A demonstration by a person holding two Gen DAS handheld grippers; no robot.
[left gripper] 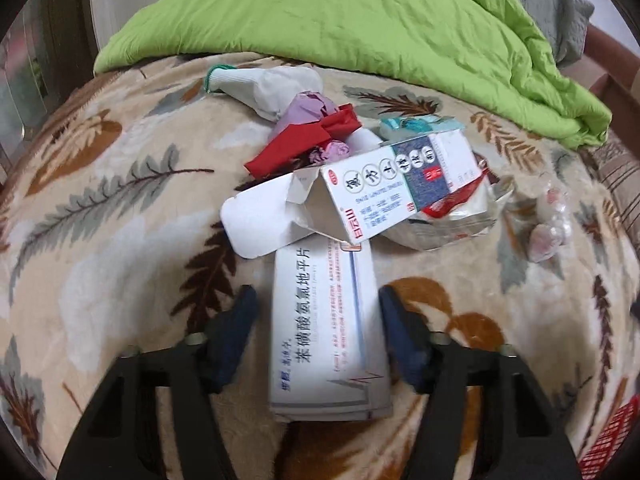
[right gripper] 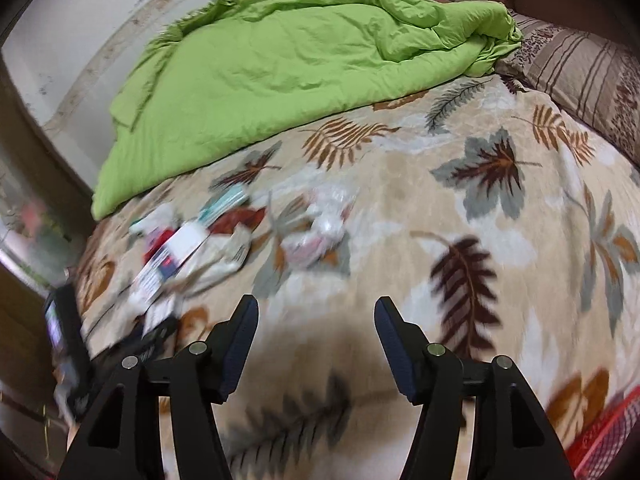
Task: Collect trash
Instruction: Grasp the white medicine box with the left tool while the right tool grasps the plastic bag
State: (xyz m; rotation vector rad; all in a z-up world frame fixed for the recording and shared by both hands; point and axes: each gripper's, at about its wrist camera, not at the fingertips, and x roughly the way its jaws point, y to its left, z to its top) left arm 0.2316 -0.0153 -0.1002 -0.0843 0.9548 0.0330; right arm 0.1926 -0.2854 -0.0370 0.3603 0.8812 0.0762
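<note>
A pile of trash lies on a leaf-patterned blanket (left gripper: 100, 208). A flat white medicine box (left gripper: 326, 328) lies between the open fingers of my left gripper (left gripper: 316, 300), with a gap on each side. Behind it lies an opened white and blue carton (left gripper: 384, 188), red and purple crumpled wrappers (left gripper: 312, 136), a white glove (left gripper: 256, 84), a teal packet (left gripper: 416, 126) and clear plastic wrappers (left gripper: 548, 220). My right gripper (right gripper: 316, 312) is open and empty above bare blanket. The blurred pile (right gripper: 192, 248) shows at its left, with clear wrappers (right gripper: 320, 228) ahead.
A green quilt (left gripper: 360, 28) is bunched at the back of the bed, also in the right wrist view (right gripper: 280, 64). A striped brown pillow (right gripper: 580, 68) lies at the far right. A red patterned item (right gripper: 604, 436) sits at the lower right. The left gripper's body (right gripper: 68, 340) shows at the left edge.
</note>
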